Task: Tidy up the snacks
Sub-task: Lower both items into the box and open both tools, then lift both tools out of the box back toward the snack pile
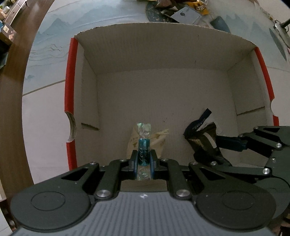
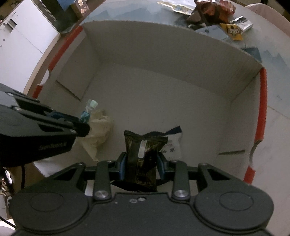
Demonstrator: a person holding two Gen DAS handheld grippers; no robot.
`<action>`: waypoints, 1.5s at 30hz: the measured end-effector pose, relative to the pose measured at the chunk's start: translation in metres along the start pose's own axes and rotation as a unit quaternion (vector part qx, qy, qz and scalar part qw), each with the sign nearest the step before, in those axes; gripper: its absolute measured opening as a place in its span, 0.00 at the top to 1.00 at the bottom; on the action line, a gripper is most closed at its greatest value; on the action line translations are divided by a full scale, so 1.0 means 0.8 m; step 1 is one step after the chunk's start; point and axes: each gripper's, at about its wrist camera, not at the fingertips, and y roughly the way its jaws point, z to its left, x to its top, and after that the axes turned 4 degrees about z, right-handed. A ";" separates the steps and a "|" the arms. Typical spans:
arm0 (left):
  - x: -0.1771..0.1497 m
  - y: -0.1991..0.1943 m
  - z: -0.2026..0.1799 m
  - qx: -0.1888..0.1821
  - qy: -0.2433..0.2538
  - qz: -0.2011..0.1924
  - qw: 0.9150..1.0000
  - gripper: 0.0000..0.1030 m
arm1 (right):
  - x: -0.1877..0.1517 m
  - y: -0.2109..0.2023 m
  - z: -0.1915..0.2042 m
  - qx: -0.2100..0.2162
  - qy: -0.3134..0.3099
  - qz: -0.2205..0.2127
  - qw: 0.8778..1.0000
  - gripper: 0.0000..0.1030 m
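I see the counter [image 1: 45, 127] with its pale mountain-print cover carrying an open cardboard box [image 1: 163, 54], white inside with red edges along both sides. A heap of loose snack packets [image 2: 217, 10] lies on the counter beyond the box's far wall. My right gripper [image 2: 141, 163] points down into the box and is clamped on a black snack packet [image 2: 143, 154] with gold print, which stands upright between the pads over a white wrapper [image 2: 174, 145] on the box floor. My left gripper [image 1: 144, 159], just beside it, pinches a small blue candy [image 1: 144, 150] in a clear twist wrapper above a cream wrapper [image 1: 159, 139].
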 end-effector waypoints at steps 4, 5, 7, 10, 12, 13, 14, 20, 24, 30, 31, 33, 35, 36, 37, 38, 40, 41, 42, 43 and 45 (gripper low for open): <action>0.001 0.000 0.000 0.002 0.001 -0.003 1.000 0.88 | -0.001 0.005 -0.001 0.000 0.007 0.005 1.000 0.68; 0.002 0.001 -0.002 0.003 0.001 -0.005 1.000 0.88 | 0.001 0.007 -0.001 0.002 0.010 0.005 1.000 0.67; 0.001 0.002 -0.004 0.003 0.005 -0.008 1.000 0.88 | 0.001 0.006 -0.001 0.003 0.013 0.005 1.000 0.66; -0.001 -0.001 -0.006 0.004 0.010 -0.015 1.000 0.87 | 0.003 0.004 -0.005 0.005 0.014 0.002 1.000 0.65; -0.003 -0.003 -0.006 0.000 0.009 -0.015 1.000 0.87 | 0.002 0.000 -0.004 0.005 0.014 -0.002 1.000 0.64; -0.003 -0.004 -0.005 -0.004 0.008 -0.015 1.000 0.87 | 0.001 -0.002 -0.003 0.005 0.015 -0.003 1.000 0.64; -0.004 -0.006 -0.005 -0.007 0.008 -0.017 1.000 0.86 | 0.001 -0.004 -0.005 0.006 0.016 -0.005 1.000 0.64; -0.010 -0.024 0.000 -0.016 0.007 -0.035 0.999 0.71 | -0.005 -0.019 -0.007 0.008 0.018 -0.019 1.000 0.61; -0.016 -0.039 0.001 -0.016 0.012 -0.049 0.999 0.70 | -0.010 -0.033 -0.007 0.011 0.020 -0.031 0.999 0.59; -0.026 -0.064 -0.002 -0.012 0.019 -0.077 0.997 0.57 | -0.019 -0.059 -0.002 0.014 0.021 -0.054 0.998 0.56; -0.028 -0.067 -0.003 -0.013 0.020 -0.081 0.996 0.57 | -0.021 -0.064 -0.002 0.015 0.021 -0.060 0.998 0.55; -0.031 -0.075 -0.003 -0.014 0.021 -0.088 0.996 0.57 | -0.023 -0.073 -0.001 0.016 0.022 -0.069 0.997 0.54; -0.033 -0.083 -0.005 -0.013 0.025 -0.097 0.995 0.56 | -0.024 -0.082 -0.002 0.015 0.023 -0.077 0.997 0.52; -0.034 -0.088 -0.005 -0.011 0.026 -0.102 0.994 0.56 | -0.025 -0.087 -0.002 0.015 0.023 -0.082 0.996 0.51; -0.035 -0.092 -0.005 -0.011 0.026 -0.107 0.994 0.56 | -0.026 -0.092 -0.002 0.015 0.024 -0.086 0.996 0.50; -0.035 -0.096 -0.005 -0.011 0.027 -0.112 0.993 0.55 | -0.027 -0.096 -0.003 0.016 0.024 -0.090 0.996 0.50; -0.036 -0.107 -0.005 -0.011 0.027 -0.124 0.992 0.52 | -0.028 -0.107 -0.003 0.014 0.022 -0.098 0.995 0.48; -0.037 -0.110 -0.005 -0.011 0.028 -0.129 0.991 0.51 | -0.029 -0.111 -0.003 0.014 0.022 -0.102 0.994 0.47; -0.037 -0.115 -0.006 -0.009 0.030 -0.135 0.990 0.49 | -0.030 -0.116 -0.004 0.015 0.022 -0.107 0.994 0.46; -0.037 -0.120 -0.006 -0.008 0.031 -0.142 0.989 0.49 | -0.030 -0.121 -0.005 0.016 0.022 -0.111 0.993 0.43; -0.037 -0.129 -0.006 -0.007 0.032 -0.153 0.988 0.48 | -0.029 -0.131 -0.005 0.014 0.022 -0.122 0.992 0.38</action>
